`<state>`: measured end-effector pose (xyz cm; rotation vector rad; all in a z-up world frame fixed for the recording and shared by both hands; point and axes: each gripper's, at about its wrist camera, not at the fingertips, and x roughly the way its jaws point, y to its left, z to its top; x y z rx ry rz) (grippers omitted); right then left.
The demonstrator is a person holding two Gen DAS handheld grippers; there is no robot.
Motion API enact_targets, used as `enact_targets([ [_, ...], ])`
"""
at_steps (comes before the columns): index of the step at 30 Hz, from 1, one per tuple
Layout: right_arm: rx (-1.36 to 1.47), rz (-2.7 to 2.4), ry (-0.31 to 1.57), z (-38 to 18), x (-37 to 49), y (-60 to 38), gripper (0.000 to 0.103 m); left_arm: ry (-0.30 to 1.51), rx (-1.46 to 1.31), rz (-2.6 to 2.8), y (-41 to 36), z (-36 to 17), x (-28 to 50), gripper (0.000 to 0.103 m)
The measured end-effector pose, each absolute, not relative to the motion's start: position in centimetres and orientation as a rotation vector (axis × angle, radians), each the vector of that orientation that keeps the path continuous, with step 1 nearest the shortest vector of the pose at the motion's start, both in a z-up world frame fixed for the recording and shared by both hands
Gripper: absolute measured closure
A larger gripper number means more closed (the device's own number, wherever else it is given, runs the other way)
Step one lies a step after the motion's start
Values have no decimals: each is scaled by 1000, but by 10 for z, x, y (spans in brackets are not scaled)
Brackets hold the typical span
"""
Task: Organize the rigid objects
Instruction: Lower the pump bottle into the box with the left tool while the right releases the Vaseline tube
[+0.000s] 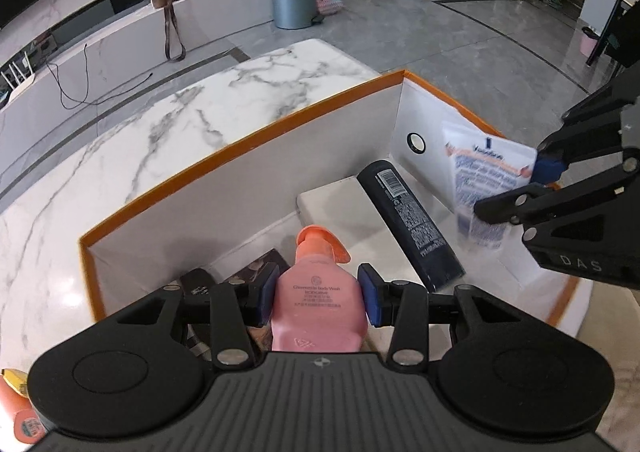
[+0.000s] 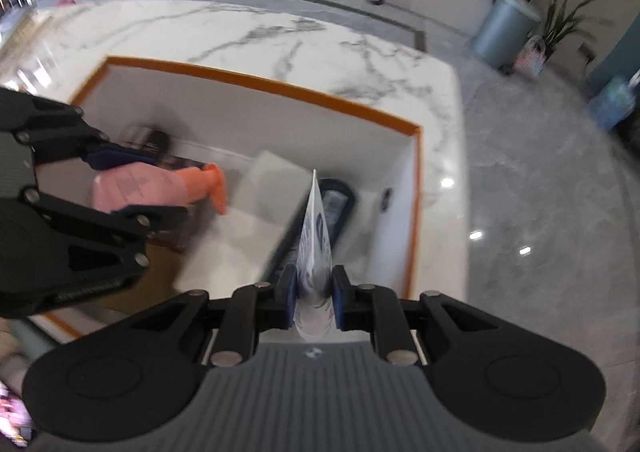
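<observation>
Between the left gripper jaws, clamped at the waist: pink body-wash bottle, pump pointing into the orange-rimmed box. Beside it, right gripper jaws pinched on a white lotion tube, above a black bottle lying inside. Beyond, marble table.

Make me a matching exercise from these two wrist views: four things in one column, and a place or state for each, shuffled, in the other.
Things:
1. pink pump bottle
2. white tube
3. black bottle
4. orange-rimmed box

Places or states:
A. lying inside the box, barcode up
B. clamped in the right gripper
C. standing on the marble table
D. clamped in the left gripper

Pairs: 1-D, 2-B, 3-A, 4-C
</observation>
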<state>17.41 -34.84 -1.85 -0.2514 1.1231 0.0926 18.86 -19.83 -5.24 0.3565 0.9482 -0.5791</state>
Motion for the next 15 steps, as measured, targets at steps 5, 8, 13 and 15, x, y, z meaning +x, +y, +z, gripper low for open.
enact_targets([
  [5, -306, 89, 1150, -32, 179, -346, 86, 962, 358, -593, -208, -62, 191, 54],
  [8, -339, 89, 1166, -40, 181, -343, 85, 967, 353, -591, -212, -65, 194, 54],
  [13, -366, 68, 1167, -45, 184, -344, 86, 980, 345, -591, -215, -71, 196, 54],
  [15, -360, 66, 1162, -44, 185, -345, 86, 988, 347, -591, -215, -74, 196, 54],
])
